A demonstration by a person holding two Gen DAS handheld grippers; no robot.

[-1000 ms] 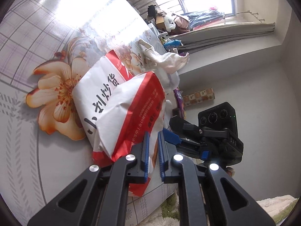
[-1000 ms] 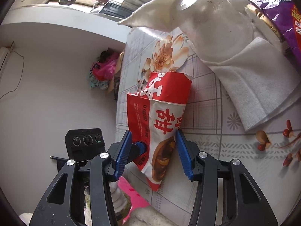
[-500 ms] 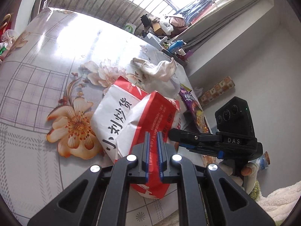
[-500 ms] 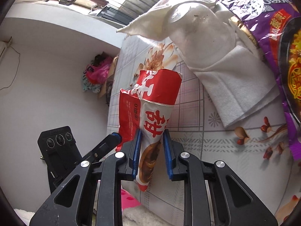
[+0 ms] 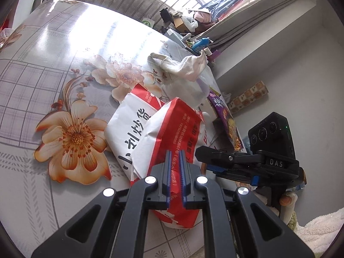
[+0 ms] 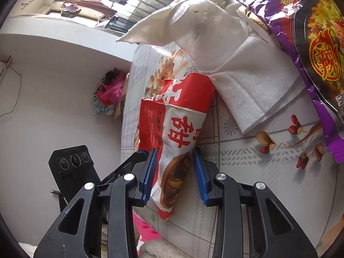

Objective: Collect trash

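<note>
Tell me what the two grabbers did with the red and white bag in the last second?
The left gripper pinched shut on the red and white bag and keeps holding it. The right gripper closed on the bag's other end, then opened again, so its pads only straddle it. The white cloth and purple wrapper stayed on the table.

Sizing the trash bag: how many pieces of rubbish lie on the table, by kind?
Red and white paper bag: 1
Purple snack wrapper: 1
White tissues or cloths: 1 heap, count unclear
Total: 3 kinds
</note>
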